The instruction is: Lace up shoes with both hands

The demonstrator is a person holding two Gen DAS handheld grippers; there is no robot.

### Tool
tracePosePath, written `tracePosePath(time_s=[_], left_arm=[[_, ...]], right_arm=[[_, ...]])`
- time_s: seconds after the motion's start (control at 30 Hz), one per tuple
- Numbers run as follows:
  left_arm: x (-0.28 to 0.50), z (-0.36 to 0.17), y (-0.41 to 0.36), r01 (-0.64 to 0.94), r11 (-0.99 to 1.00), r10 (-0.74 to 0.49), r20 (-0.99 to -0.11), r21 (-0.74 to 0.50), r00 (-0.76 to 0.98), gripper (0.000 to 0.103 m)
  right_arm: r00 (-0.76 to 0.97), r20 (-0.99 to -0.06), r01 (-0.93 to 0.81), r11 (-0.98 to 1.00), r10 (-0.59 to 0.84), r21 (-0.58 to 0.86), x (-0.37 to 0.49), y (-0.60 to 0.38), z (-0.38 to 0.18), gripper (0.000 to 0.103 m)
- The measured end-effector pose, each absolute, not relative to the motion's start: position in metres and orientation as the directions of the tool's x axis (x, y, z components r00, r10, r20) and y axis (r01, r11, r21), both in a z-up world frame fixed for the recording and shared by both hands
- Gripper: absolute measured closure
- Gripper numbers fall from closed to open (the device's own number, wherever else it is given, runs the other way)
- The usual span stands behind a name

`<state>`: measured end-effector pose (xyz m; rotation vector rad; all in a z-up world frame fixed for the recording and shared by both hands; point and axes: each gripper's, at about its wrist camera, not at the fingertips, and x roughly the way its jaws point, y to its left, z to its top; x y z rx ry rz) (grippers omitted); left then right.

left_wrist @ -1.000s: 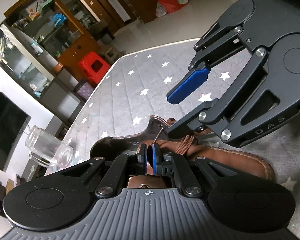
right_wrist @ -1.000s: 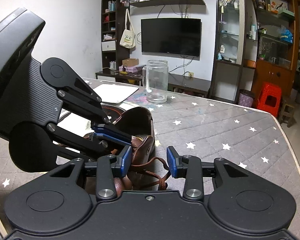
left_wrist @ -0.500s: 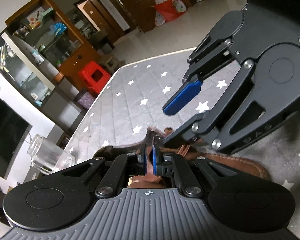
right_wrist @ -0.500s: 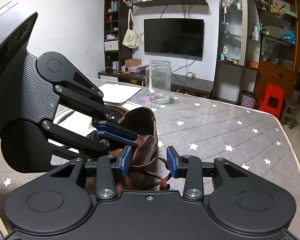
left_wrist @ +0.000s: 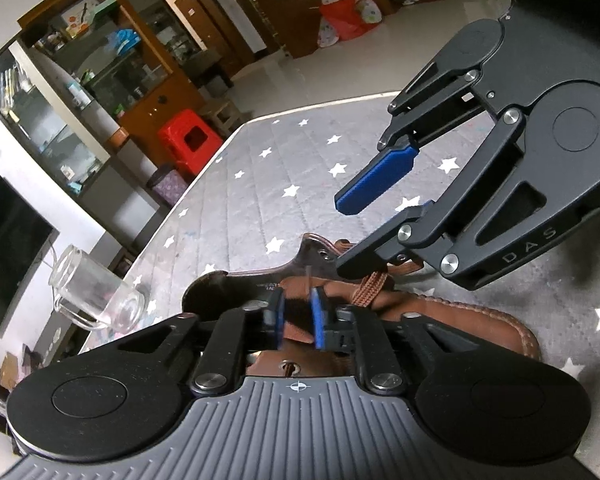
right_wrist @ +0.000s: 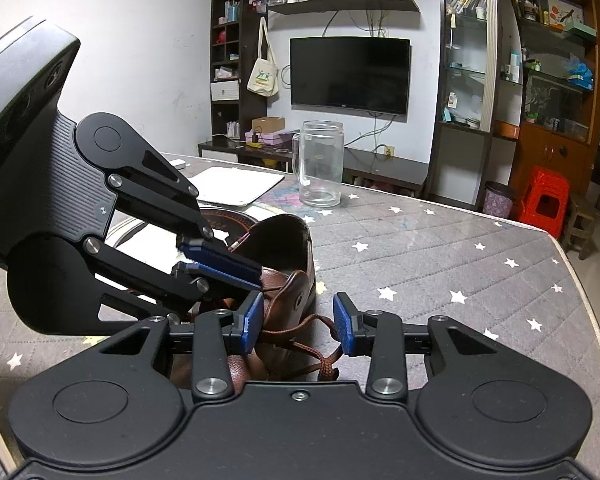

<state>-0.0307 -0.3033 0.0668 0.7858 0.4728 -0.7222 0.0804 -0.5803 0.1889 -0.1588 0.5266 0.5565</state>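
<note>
The brown shoe [left_wrist: 440, 320] lies on the starred table [left_wrist: 260, 184], its lace [right_wrist: 308, 340] seen only from the right, loose between the wide-open right tongs [right_wrist: 298, 322]; the left tongs [left_wrist: 298, 316], slightly open, hold nothing visible.

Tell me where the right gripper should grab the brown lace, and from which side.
Grip the lace on its free loop beside the shoe, not the knotted end. Come straight ahead from where the right gripper sits: the loop arches across the gap between its open fingers.
</note>
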Motion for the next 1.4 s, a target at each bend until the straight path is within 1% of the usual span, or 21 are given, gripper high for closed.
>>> tracePosePath(time_s=[0.07, 0.17, 0.3, 0.4, 0.57, 0.6, 0.7, 1.0, 1.4], left_arm=[[-0.0315, 0.0692, -0.3003, 0.740, 0.508, -0.406, -0.635, 0.440, 0.657, 0.076], [-0.0329, 0.0694, -0.2993, 0.739, 0.517, -0.405, -0.637, 0.432, 0.656, 0.076], [-0.0317, 0.0716, -0.2995, 0.734, 0.534, -0.405, -0.636, 0.419, 0.657, 0.088], [-0.0328, 0.0727, -0.2992, 0.734, 0.534, -0.407, -0.634, 0.419, 0.658, 0.091], [-0.0369, 0.0686, -0.3016, 0.742, 0.498, -0.410, -0.633, 0.449, 0.657, 0.092], [-0.0367, 0.0679, -0.3016, 0.747, 0.494, -0.414, -0.635, 0.445, 0.652, 0.097], [-0.0341, 0.0679, -0.2999, 0.757, 0.492, -0.425, -0.640, 0.430, 0.640, 0.100], [-0.0358, 0.0693, -0.3004, 0.767, 0.446, -0.454, -0.621, 0.462, 0.639, 0.101], [-0.0277, 0.0672, -0.3003, 0.758, 0.448, -0.462, -0.604, 0.474, 0.650, 0.101]], right_arm=[[0.720, -0.517, -0.541, 0.841, 0.463, -0.002, 0.0805, -0.5800, 0.1894, 0.063], [0.720, -0.516, -0.541, 0.841, 0.464, 0.001, 0.0808, -0.5805, 0.1897, 0.063], [0.721, -0.515, -0.542, 0.841, 0.464, 0.000, 0.0791, -0.5813, 0.1891, 0.063], [0.722, -0.515, -0.541, 0.841, 0.463, -0.002, 0.0789, -0.5815, 0.1894, 0.063], [0.719, -0.516, -0.543, 0.840, 0.466, 0.001, 0.0797, -0.5822, 0.1898, 0.063], [0.719, -0.516, -0.544, 0.839, 0.466, 0.000, 0.0799, -0.5818, 0.1899, 0.063], [0.720, -0.517, -0.545, 0.839, 0.463, -0.007, 0.0820, -0.5804, 0.1896, 0.063], [0.714, -0.521, -0.553, 0.833, 0.468, -0.008, 0.0855, -0.5802, 0.1901, 0.063], [0.704, -0.529, -0.567, 0.824, 0.474, -0.016, 0.0846, -0.5806, 0.1903, 0.063]])
